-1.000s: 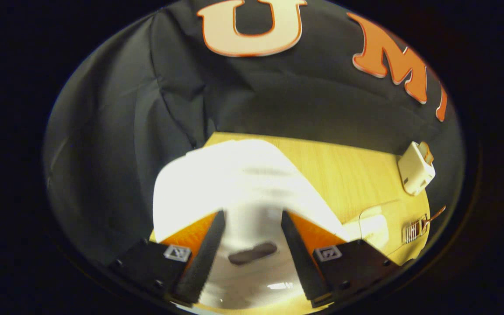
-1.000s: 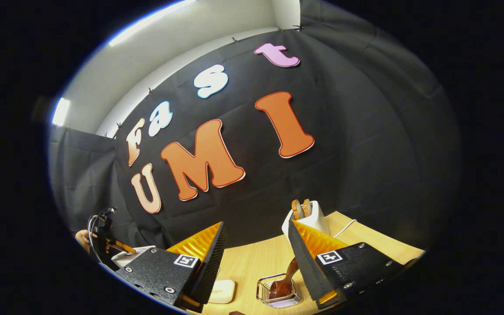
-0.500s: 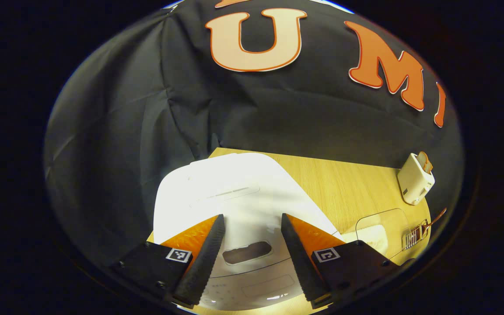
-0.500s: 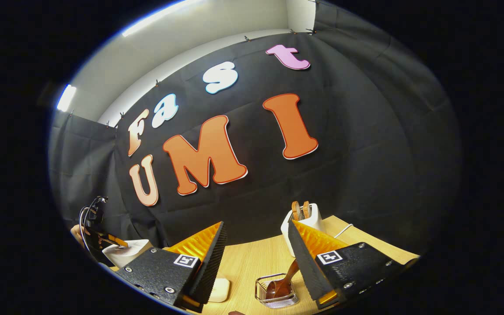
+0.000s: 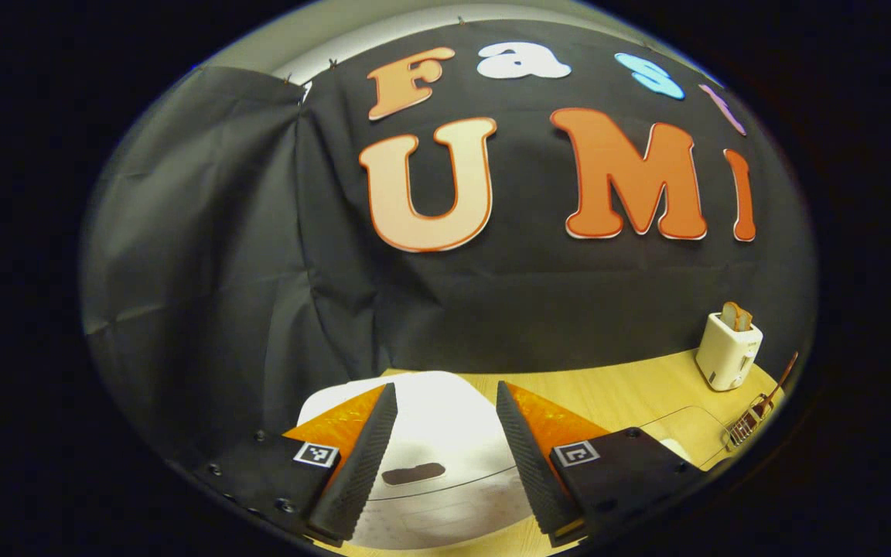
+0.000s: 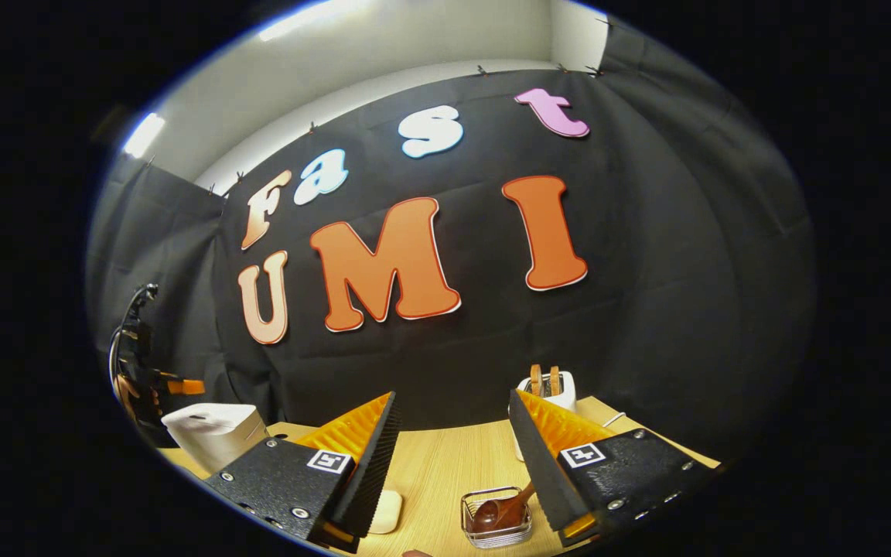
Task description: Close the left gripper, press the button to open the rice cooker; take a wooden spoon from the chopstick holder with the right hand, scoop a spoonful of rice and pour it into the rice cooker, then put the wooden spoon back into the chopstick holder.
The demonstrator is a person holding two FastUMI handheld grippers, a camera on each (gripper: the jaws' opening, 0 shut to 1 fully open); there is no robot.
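Observation:
The white rice cooker (image 5: 438, 422) sits low in the left gripper view with its lid down, and the dark oval button (image 5: 413, 473) lies on its front. My left gripper (image 5: 445, 387) hovers above and behind it, open, holding nothing. In the right gripper view the rice cooker (image 6: 213, 433) stands at the left, and the left gripper (image 6: 140, 371) is raised beside it. My right gripper (image 6: 453, 394) is open and empty above the table. The wire chopstick holder (image 6: 496, 530) lies just below it, with the wooden spoon (image 6: 498, 510) resting inside.
A white toaster (image 6: 550, 387) with bread slices stands at the back of the wooden table (image 6: 445, 472). A small white block (image 6: 384, 510) lies left of the holder. In the left gripper view the toaster (image 5: 728, 352), the holder (image 5: 747, 424) and a clear container (image 5: 685, 433) sit at the right.
The left gripper has risen and tilted up from the rice cooker, which now sits lower and smaller in its view. The right gripper drifted slightly, still open over the holder.

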